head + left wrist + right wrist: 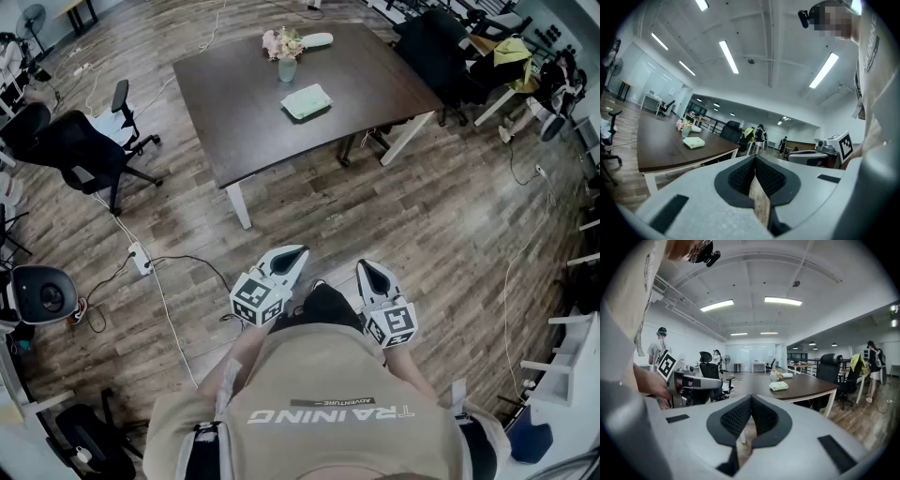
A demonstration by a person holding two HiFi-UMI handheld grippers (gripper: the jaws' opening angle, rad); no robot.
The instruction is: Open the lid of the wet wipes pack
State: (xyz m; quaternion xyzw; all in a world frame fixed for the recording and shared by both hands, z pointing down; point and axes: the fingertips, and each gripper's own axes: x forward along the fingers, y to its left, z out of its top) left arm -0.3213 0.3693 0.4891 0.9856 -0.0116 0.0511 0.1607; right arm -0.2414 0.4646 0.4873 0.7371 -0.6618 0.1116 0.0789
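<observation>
The pale green wet wipes pack lies flat on the dark brown table, far ahead of me; it also shows small in the left gripper view and the right gripper view. My left gripper and right gripper are held close to my body over the floor, well short of the table. Both are shut, tips meeting, with nothing between them. In the gripper views the left gripper and right gripper point level toward the table.
A glass vase of flowers and a white object stand at the table's far side. Black office chairs sit left of it, another at the right. Cables and a power strip lie on the wooden floor.
</observation>
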